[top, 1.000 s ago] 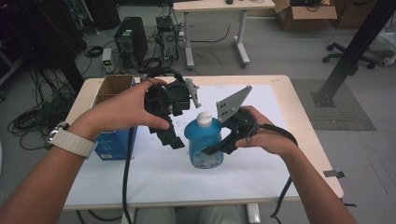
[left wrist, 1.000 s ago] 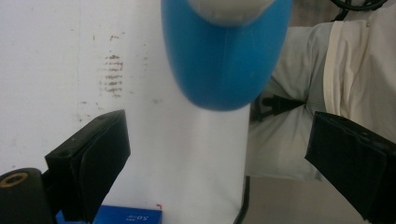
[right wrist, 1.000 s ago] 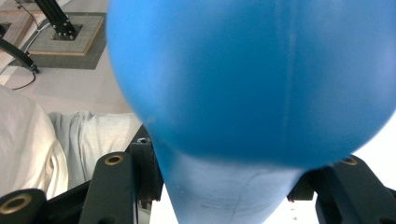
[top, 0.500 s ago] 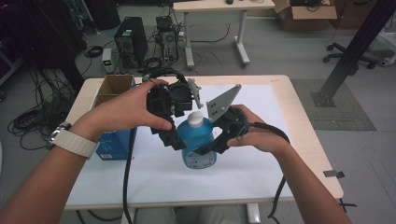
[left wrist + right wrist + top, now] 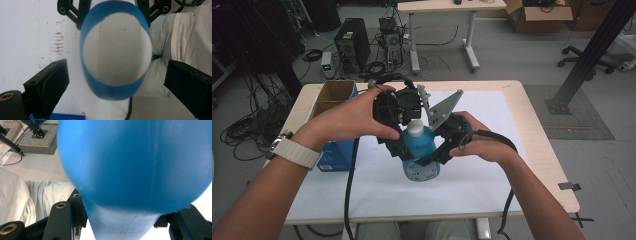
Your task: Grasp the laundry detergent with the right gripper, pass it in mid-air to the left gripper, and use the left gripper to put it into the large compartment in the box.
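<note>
Item: blue bottle (image 5: 421, 155) with white cap (image 5: 415, 127), upright at the centre of the white table (image 5: 492, 175), well toward 3 o'clock of the cardboard box (image 5: 333, 95).

Right gripper (image 5: 432, 156): clenched on the bottle's body from 3 o'clock; the blue wall presses between my jaws in the right gripper view.

Left gripper (image 5: 396, 144): over the cap, jaws released and spread wide, clear of the cap at 9 and 3 o'clock in the left gripper view.

Step, as I judge it: seating on the cap to unscrew. I should centre first, lower squarely, close evenly, and hold the body firm against twisting.
</note>
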`<state>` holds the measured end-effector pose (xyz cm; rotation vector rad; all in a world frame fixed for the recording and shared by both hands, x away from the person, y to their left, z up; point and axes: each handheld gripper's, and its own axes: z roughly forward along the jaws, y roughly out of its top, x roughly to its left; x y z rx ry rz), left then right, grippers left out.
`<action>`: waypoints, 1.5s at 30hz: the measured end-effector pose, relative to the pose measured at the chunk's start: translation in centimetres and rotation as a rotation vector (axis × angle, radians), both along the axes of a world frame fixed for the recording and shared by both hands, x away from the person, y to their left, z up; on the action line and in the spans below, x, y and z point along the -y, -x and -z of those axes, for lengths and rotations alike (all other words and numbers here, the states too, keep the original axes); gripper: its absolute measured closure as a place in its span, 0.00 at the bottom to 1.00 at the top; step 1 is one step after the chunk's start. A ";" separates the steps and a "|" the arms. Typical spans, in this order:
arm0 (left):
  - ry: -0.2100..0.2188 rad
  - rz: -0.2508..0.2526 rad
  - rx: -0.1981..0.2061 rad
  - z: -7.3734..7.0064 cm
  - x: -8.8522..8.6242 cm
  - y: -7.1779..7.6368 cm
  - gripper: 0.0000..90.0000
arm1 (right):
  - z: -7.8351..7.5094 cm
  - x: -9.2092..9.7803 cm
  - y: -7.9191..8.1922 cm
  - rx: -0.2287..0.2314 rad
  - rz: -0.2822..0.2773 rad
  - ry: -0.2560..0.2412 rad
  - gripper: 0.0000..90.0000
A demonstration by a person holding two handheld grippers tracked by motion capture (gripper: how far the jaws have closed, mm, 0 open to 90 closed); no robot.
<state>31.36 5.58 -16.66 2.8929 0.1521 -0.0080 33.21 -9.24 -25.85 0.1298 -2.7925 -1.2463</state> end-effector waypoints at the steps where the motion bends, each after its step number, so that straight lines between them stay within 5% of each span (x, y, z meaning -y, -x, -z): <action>1: 0.001 0.000 0.002 0.1 0.1 0.0 0.07 | -0.1 -0.1 0.0 -0.001 -0.001 0.000 0.49; 45: 0.021 0.019 0.002 0.7 0.7 -0.5 0.24 | 0.0 -0.5 -0.3 -0.006 0.002 0.001 0.49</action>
